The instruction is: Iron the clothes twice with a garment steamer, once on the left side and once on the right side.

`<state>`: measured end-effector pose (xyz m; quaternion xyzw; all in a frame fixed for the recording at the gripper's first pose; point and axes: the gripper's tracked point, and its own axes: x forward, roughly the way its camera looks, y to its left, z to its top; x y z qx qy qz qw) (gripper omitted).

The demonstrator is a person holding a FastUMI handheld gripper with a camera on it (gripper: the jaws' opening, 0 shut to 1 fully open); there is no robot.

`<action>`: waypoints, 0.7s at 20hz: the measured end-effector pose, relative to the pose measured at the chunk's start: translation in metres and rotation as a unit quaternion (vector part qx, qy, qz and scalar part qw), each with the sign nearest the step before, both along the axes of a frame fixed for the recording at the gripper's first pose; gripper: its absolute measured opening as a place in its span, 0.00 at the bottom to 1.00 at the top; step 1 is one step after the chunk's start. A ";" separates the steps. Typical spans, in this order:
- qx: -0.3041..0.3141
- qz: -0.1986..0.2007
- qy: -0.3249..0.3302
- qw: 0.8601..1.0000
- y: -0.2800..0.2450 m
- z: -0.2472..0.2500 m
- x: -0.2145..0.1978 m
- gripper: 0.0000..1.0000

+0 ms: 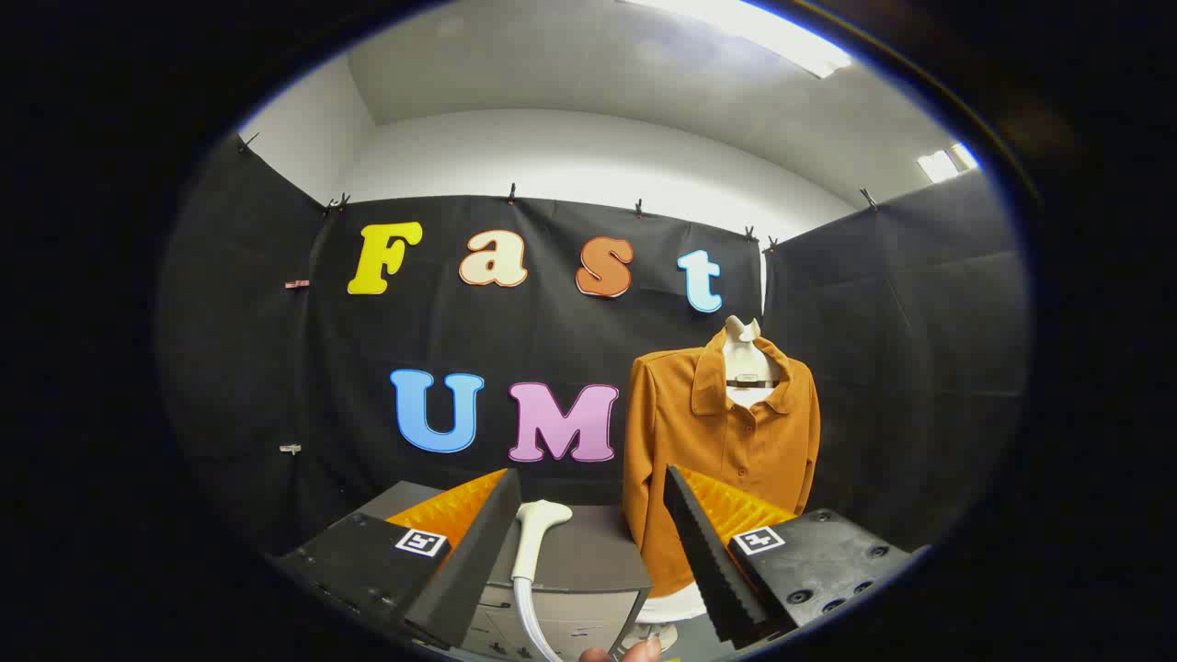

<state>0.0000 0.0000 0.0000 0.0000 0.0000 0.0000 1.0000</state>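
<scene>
The tongs [588, 542] were seen spread wide with nothing held between them. Just ahead, between the fingers, a white garment steamer head [535, 533] was found resting on a grey cabinet [598, 570] serving as worktop, its hose [531, 616] trailing down toward a fingertip [634, 651]. The head was judged rigid, smooth, fairly light and somewhat slippery; its narrow neck would best be gripped. Beyond, just beside the cabinet, an orange polo shirt [717, 441] was hung on a mannequin bust [743, 342], soft and yielding.
</scene>
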 end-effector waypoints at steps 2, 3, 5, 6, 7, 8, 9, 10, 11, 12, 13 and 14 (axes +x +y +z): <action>0.003 -0.002 0.001 1.000 0.000 -0.001 0.001 0.97; 0.005 -0.002 0.001 1.000 0.000 -0.001 0.001 0.97; 0.009 -0.001 0.002 1.000 0.000 -0.002 0.002 0.97; 0.012 0.001 0.001 1.000 -0.001 -0.002 0.003 0.97; 0.012 0.002 -0.001 1.000 -0.003 -0.001 0.003 0.97; 0.008 0.002 -0.003 1.000 -0.003 -0.001 0.002 0.97; 0.003 0.001 -0.002 1.000 -0.001 -0.001 0.002 0.97; 0.003 0.000 -0.002 1.000 0.000 -0.001 0.001 0.97; 0.007 0.003 -0.005 1.000 0.003 0.001 0.002 0.97; 0.013 0.006 -0.010 1.000 0.000 0.002 0.000 0.97; 0.017 0.005 -0.011 1.000 -0.004 0.001 -0.002 0.97; 0.018 0.006 -0.009 1.000 -0.005 -0.001 0.000 0.97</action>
